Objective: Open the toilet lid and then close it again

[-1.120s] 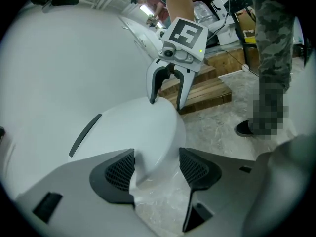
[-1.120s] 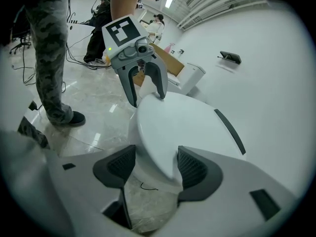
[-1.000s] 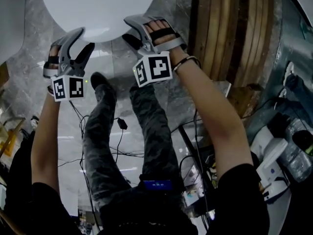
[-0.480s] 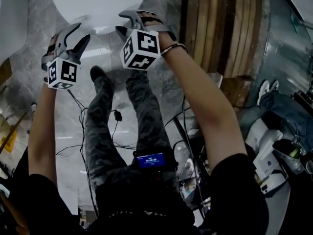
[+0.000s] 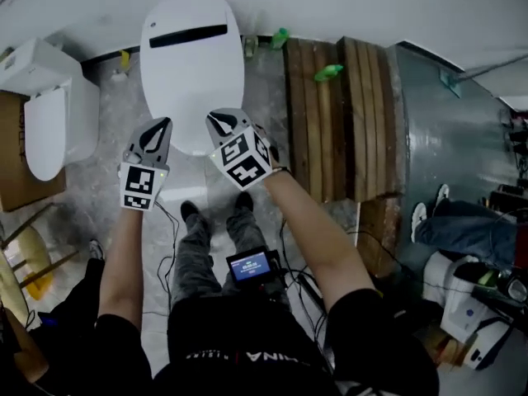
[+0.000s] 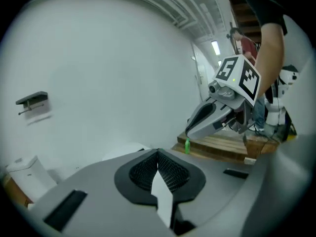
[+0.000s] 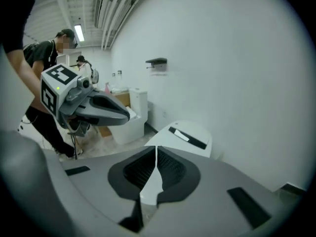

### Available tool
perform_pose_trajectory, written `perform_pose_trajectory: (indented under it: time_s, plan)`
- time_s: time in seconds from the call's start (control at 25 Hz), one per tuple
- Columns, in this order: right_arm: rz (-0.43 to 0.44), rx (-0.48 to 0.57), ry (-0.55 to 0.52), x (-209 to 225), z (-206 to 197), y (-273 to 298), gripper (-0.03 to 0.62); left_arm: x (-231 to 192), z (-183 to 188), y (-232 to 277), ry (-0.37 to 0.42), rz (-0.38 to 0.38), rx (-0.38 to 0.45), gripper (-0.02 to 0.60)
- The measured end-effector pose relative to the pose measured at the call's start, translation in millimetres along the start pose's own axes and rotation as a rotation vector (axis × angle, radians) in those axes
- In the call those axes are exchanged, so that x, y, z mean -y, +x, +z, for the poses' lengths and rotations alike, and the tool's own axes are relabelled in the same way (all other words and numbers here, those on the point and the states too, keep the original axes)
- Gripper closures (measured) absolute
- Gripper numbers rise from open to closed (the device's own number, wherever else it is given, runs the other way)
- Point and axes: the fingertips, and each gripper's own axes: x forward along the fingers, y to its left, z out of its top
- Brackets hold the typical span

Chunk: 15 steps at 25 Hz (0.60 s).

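Since a second ago both grippers have come up off the lid [image 5: 191,73]. Then they sat at its near edge with jaws wide; now we see them raised over its near end, clear of it. The head view has pulled back too, so the whole toilet [image 5: 157,130] shows.

Left gripper [image 5: 163,123]: its jaws have just been closing and the pads now meet, with nothing between them. Right gripper [image 5: 214,119]: the same, just closed, tips together, empty. The two sit side by side and close, left one on the left, both pointing far and somewhat down.

The lid is down on the toilet, white and oval, with a dark slot near its far end. It stands against the far wall [image 5: 346,7], in the middle of the scene. In the right gripper view it lies just past the closed tips.

A second toilet [image 5: 49,114] stands at far left. A wooden pallet [image 5: 330,114] lies right of the lid, with a green bottle [image 5: 327,73] on its far end. The floor [image 5: 99,188] is grey stone with cables. A small lit screen [image 5: 250,265] sits at our waist.
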Motion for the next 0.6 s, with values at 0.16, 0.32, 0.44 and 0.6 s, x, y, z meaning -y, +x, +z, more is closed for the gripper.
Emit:
perform_pose_trajectory:
  time_s: [0.16,0.32,0.44,0.6]
  plan:
    - [-0.064,0.103,0.093,12,69,-65,0.579,-13,70,-48,-0.065,0.010,0.073,0.572]
    - [-0.094,0.154,0.144,16,99,-108,0.580,-13,112,-83,-0.103,-0.009,0.133,0.572]
    - [-0.086,0.170,0.159,15,105,-121,0.580,-10,128,-93,-0.136,-0.034,0.164,0.572]
    - [-0.016,0.232,0.219,2,104,-135,0.580,0,131,-98,-0.155,-0.066,0.167,0.572]
